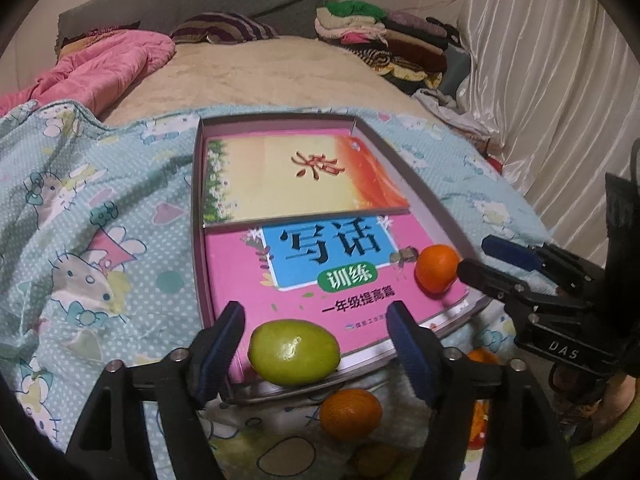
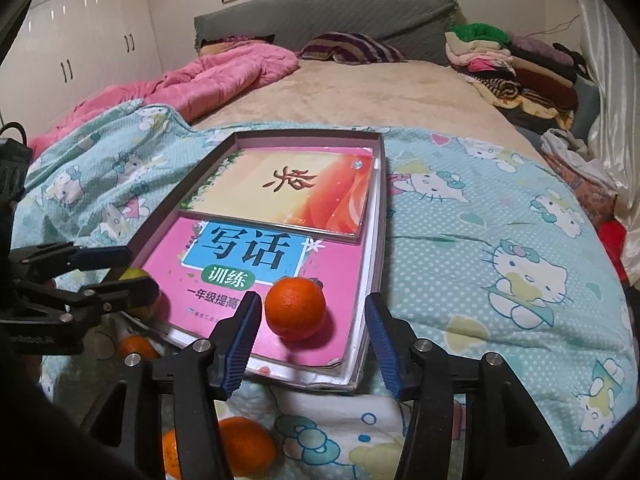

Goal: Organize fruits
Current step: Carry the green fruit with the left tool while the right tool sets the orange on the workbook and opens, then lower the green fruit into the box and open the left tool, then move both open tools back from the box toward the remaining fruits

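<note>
A green fruit lies on the near corner of a pink book inside a shallow box. My left gripper stands open around it, both pads clear of the fruit. An orange rests on the same book near the box's right wall. My right gripper is open around it, with the left pad close beside it and the right pad well apart. In the left wrist view the right gripper points at that orange. More oranges lie on the blanket below the box.
The box sits on a Hello Kitty blanket spread over a bed. A yellow-orange book fills the box's far half. A pink quilt lies at the far left, folded clothes at the far right, and a white curtain along the right.
</note>
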`<state>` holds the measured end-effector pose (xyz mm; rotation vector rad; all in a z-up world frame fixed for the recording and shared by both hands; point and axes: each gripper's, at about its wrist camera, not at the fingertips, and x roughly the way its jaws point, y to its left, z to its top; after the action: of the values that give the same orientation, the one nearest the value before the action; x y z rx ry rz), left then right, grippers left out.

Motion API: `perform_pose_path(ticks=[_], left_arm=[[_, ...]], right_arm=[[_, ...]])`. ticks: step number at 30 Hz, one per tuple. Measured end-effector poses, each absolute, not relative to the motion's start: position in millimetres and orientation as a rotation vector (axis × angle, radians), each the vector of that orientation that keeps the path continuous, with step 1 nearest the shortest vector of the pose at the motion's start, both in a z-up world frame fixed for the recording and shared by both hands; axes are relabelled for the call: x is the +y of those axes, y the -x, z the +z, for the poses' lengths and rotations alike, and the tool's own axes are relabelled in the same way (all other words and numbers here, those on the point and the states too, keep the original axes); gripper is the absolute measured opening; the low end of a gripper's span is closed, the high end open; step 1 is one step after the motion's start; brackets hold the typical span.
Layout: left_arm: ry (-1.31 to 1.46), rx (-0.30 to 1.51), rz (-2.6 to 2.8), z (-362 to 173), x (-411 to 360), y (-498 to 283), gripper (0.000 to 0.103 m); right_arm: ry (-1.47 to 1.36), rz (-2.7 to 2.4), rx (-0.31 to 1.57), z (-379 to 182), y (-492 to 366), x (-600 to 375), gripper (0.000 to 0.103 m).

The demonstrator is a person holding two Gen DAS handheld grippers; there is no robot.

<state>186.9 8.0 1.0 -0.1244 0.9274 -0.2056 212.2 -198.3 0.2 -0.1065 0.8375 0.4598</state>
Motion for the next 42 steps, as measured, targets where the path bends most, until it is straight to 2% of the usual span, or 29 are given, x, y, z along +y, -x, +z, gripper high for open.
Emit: perform_pose_path(ticks=[4,16,23,27,42], left_arm=[[0.121,0.897,-0.214,12,8,-181,0.082],[0.15,0.813,-0.223,42,21,-154,0.089],[0.151,0.802,-0.226,50,29,-145,0.09],[0.165,0.816,-0.218,47,35,-142,0.09],[0.135,0.884,-0.251,30,20,-126,0.09]], right_arm=[[0.106,0.458,0.804,8,-206,-202,0.059],[0.078,0.461,0.749,25,-190,-211,0.06],[0.068,0.457,0.726,34,-176,-217,0.061],[0.049,0.454,0.715,37,-167,-221,0.067],[0.026,0.512,0.727,32,-104,-225,0.069]])
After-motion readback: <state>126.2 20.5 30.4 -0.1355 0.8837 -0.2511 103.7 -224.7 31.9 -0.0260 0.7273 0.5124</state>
